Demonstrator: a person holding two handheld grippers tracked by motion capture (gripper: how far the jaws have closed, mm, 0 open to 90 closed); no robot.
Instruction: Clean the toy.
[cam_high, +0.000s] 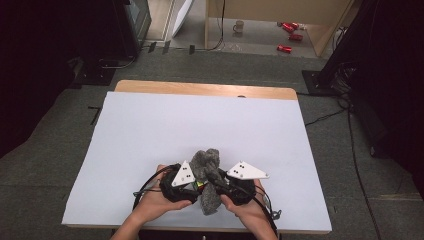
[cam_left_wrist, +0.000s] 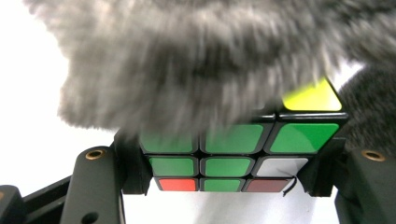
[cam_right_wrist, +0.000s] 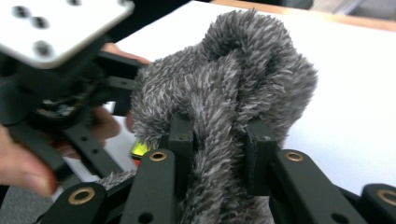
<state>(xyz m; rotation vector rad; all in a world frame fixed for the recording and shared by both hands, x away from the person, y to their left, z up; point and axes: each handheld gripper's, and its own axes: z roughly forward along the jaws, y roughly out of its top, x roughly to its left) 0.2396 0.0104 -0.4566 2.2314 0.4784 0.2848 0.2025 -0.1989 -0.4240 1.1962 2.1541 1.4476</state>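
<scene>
A Rubik's cube (cam_left_wrist: 233, 158) with mostly green tiles facing me is clamped between the jaws of my left gripper (cam_left_wrist: 229, 172). A fluffy grey cloth (cam_left_wrist: 201, 60) drapes over the cube's top, with one yellow tile peeking out. My right gripper (cam_right_wrist: 219, 154) is shut on a bunched fold of that grey cloth (cam_right_wrist: 229, 93). In the high view both grippers meet near the table's front edge: the left gripper (cam_high: 192, 186) holds the cube (cam_high: 199, 185), the right gripper (cam_high: 220, 180) pinches the cloth (cam_high: 207, 167), which hangs down between the hands.
A white sheet (cam_high: 200, 130) covers the wooden table (cam_high: 205, 89). On the floor beyond stand a mug (cam_high: 239, 26) and several red cans (cam_high: 290, 30). Dark equipment stands (cam_high: 345, 60) flank the table, with cables on the right.
</scene>
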